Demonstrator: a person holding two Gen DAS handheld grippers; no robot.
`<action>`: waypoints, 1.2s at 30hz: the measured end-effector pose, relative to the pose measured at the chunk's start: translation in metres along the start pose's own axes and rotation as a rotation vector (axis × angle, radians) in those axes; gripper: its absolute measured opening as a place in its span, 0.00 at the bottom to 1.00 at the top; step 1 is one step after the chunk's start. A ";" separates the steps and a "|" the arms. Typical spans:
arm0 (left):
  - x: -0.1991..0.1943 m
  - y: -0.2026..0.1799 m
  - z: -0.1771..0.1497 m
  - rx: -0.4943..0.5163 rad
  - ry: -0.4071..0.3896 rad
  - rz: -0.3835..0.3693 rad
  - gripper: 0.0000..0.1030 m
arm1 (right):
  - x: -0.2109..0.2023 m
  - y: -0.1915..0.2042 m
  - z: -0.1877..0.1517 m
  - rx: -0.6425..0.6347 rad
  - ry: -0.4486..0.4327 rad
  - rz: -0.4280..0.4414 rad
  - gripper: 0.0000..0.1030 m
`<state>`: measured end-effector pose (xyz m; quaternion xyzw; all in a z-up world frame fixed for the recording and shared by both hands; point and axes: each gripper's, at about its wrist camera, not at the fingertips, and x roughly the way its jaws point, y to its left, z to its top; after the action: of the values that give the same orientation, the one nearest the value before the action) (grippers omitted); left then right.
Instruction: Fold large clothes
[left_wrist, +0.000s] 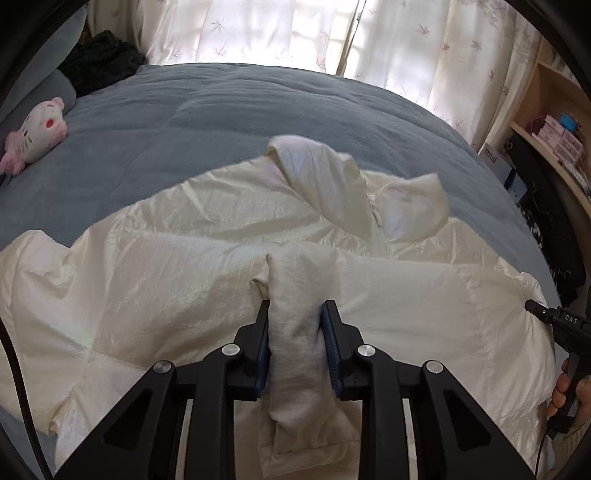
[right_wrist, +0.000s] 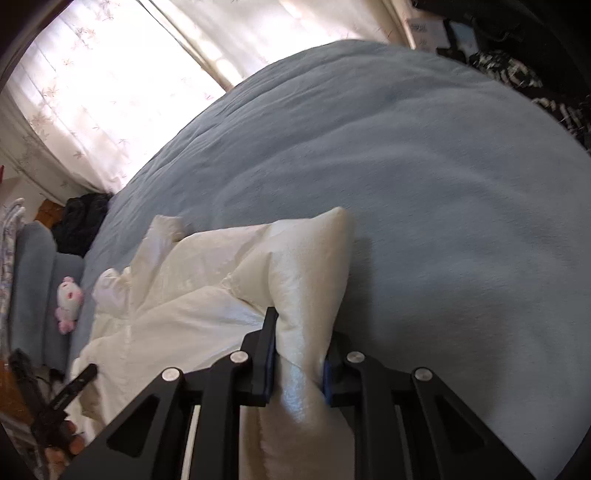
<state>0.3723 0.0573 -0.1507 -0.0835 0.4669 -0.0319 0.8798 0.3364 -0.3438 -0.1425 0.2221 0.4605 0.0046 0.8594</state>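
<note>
A cream-white puffy jacket (left_wrist: 192, 280) lies spread on the blue bed cover (left_wrist: 221, 110), its collar and hood bunched toward the far side. My left gripper (left_wrist: 295, 314) is shut on a thick fold of the jacket's near edge. My right gripper (right_wrist: 301, 328) is shut on another bunched part of the same jacket (right_wrist: 177, 295) at its right edge, lifted off the bed cover (right_wrist: 424, 184). The right gripper's tip also shows at the right edge of the left wrist view (left_wrist: 554, 317). The left gripper shows at the lower left of the right wrist view (right_wrist: 74, 387).
A pink and white plush toy (left_wrist: 37, 133) lies by the blue pillows at the far left. A black garment (left_wrist: 99, 59) lies at the bed's far corner. Bright curtains (left_wrist: 258, 33) hang behind the bed. Wooden shelves (left_wrist: 554, 122) and dark clothes stand on the right.
</note>
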 end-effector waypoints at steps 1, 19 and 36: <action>0.008 -0.003 -0.003 0.015 0.022 0.020 0.28 | 0.008 -0.002 -0.003 -0.006 0.016 -0.029 0.18; -0.093 -0.015 0.012 0.022 -0.162 0.072 0.30 | -0.073 0.110 -0.040 -0.237 -0.056 -0.045 0.52; 0.007 -0.031 -0.027 0.090 0.058 0.137 0.23 | -0.018 0.071 -0.079 -0.278 0.032 -0.153 0.47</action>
<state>0.3546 0.0228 -0.1652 -0.0105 0.4949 0.0051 0.8689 0.2770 -0.2542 -0.1388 0.0651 0.4846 0.0065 0.8723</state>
